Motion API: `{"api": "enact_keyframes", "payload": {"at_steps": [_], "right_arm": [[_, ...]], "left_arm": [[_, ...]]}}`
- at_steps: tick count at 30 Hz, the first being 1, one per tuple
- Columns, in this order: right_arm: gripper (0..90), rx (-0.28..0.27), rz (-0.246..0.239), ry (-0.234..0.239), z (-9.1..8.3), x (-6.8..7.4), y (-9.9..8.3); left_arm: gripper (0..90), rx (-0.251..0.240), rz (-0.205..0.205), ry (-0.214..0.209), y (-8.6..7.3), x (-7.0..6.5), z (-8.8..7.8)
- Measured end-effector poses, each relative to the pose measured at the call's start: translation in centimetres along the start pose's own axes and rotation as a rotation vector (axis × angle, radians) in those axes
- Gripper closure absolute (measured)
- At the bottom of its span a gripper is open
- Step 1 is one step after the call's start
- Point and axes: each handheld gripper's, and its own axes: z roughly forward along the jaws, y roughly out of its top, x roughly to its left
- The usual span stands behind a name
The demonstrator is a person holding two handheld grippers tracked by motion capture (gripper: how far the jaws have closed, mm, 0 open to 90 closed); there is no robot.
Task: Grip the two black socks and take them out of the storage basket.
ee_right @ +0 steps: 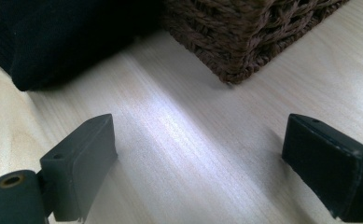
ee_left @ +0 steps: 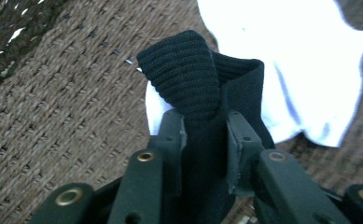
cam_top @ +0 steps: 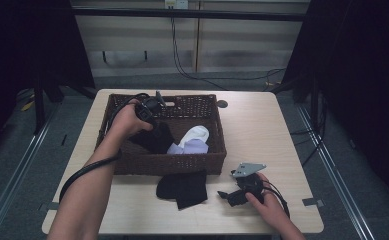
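The pale wooden tabletop point(cam_top: 262, 140) carries everything I am working with; on its far left half sits the dark brown woven wicker basket point(cam_top: 182, 162), rectangular and open-topped, its near corner also showing in my right gripper view point(ee_right: 244, 42). Inside the basket, towards the right, lies a white and pale lilac cloth point(cam_top: 194, 140), which my left gripper view shows spread over the woven floor point(ee_left: 310, 70); just left of it is the black ribbed knit sock point(cam_top: 154, 137), and my left hand-held gripper point(cam_top: 149, 112) is clenched on it, the fabric pinched between the two jaws and folding over above them point(ee_left: 188, 74). On the tabletop just near of the basket, touching its front wall, lies a second black knit sock point(cam_top: 184, 187), flat and slightly crumpled point(ee_right: 62, 42); to its right my right hand-held gripper point(cam_top: 234, 196) rests low on the wood, its jaws wide apart and holding nothing point(ee_right: 198, 163).
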Motion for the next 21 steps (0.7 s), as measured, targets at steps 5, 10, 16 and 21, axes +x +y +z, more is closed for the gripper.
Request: {"api": "enact_keyframes", "payload": {"at_steps": [5,10,16,21], "right_arm": [[9.0,0.000,0.000,0.000,0.0,0.0,0.0],[9.0,0.001,0.004,0.004,0.0,0.0,0.0],[9.0,-0.002,-0.001,0.000,0.0,0.0,0.0],[9.0,0.001,-0.001,0.001,0.0,0.0,0.0]], "left_arm": [[64.8,0.019,-0.024,0.013,-0.7,0.6,1.9],[73.5,0.056,-0.059,-0.015,-1.3,0.7,2.8],[76.9,0.070,-0.085,-0.034,-1.3,0.8,2.0],[76.9,0.052,-0.085,-0.034,-0.9,0.5,0.1]]}}
